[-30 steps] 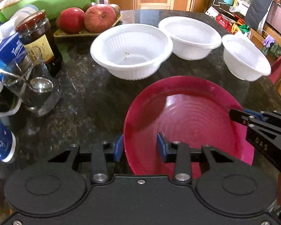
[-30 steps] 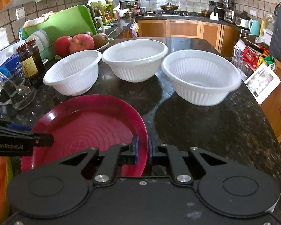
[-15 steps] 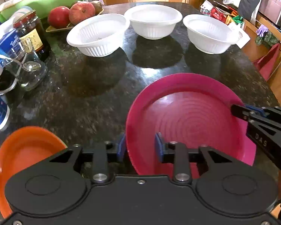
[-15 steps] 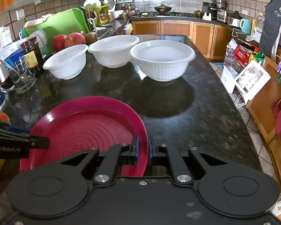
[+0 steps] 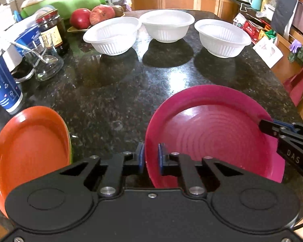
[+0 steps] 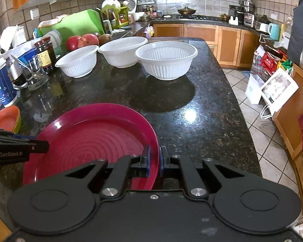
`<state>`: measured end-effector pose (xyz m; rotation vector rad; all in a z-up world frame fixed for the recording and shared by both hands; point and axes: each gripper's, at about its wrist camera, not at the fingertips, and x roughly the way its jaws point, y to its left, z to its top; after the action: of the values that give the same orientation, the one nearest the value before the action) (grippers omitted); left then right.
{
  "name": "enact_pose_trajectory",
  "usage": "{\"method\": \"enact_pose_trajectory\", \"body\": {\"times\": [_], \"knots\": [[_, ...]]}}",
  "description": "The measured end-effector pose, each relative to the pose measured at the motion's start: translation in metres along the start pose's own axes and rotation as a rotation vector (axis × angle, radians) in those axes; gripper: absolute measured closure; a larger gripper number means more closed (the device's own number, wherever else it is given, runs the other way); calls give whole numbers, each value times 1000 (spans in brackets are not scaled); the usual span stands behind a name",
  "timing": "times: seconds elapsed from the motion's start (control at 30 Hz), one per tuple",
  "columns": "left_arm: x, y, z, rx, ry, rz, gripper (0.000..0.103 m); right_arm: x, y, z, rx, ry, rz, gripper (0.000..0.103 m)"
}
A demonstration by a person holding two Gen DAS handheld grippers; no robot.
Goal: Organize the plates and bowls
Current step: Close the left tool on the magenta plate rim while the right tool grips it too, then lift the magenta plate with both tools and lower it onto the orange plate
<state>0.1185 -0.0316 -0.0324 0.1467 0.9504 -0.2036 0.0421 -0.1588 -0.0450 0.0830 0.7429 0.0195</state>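
Observation:
A magenta plate (image 5: 212,133) (image 6: 91,141) is held over the near part of the dark granite counter (image 5: 115,100). My left gripper (image 5: 151,157) straddles its left rim, the jaws closing until the blue pads meet the rim. My right gripper (image 6: 154,160) is shut on the plate's right rim; its tip also shows in the left wrist view (image 5: 272,127). An orange plate (image 5: 30,145) (image 6: 4,119) lies at the near left on a green one. Three white ribbed bowls (image 5: 113,36) (image 5: 167,27) (image 5: 222,37) stand in a row at the far side.
Along the left edge stand a glass with a spoon (image 5: 44,64), a dark jar (image 5: 50,32), a blue-and-white cup (image 5: 4,88) and a tray of apples (image 5: 91,16). The counter's right edge (image 6: 242,111) drops to a tiled floor.
Both grippers and the magenta plate drew back towards the near edge, so the bowls look farther off. The orange plate came into view at the left. The left jaws narrowed onto the rim.

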Motion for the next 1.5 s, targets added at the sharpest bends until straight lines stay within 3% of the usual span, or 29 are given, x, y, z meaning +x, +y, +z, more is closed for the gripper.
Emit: {"method": "enact_pose_trajectory", "body": {"times": [0.4, 0.63, 0.83, 1.23, 1.5], "knots": [[-19, -11, -11, -88, -33, 52, 85, -10, -6, 7, -48, -54, 65, 92], [-34, 6, -12, -121, -68, 94, 85, -17, 15, 15, -72, -91, 101, 92], [-43, 43, -13, -153, -100, 130, 85, -16, 58, 29, -104, -113, 129, 92], [-49, 151, -22, -194, -116, 224, 85, 7, 184, 46, -167, -92, 193, 92], [-39, 196, -32, -197, -71, 204, 85, 22, 235, 43, -188, -50, 177, 92]]}}
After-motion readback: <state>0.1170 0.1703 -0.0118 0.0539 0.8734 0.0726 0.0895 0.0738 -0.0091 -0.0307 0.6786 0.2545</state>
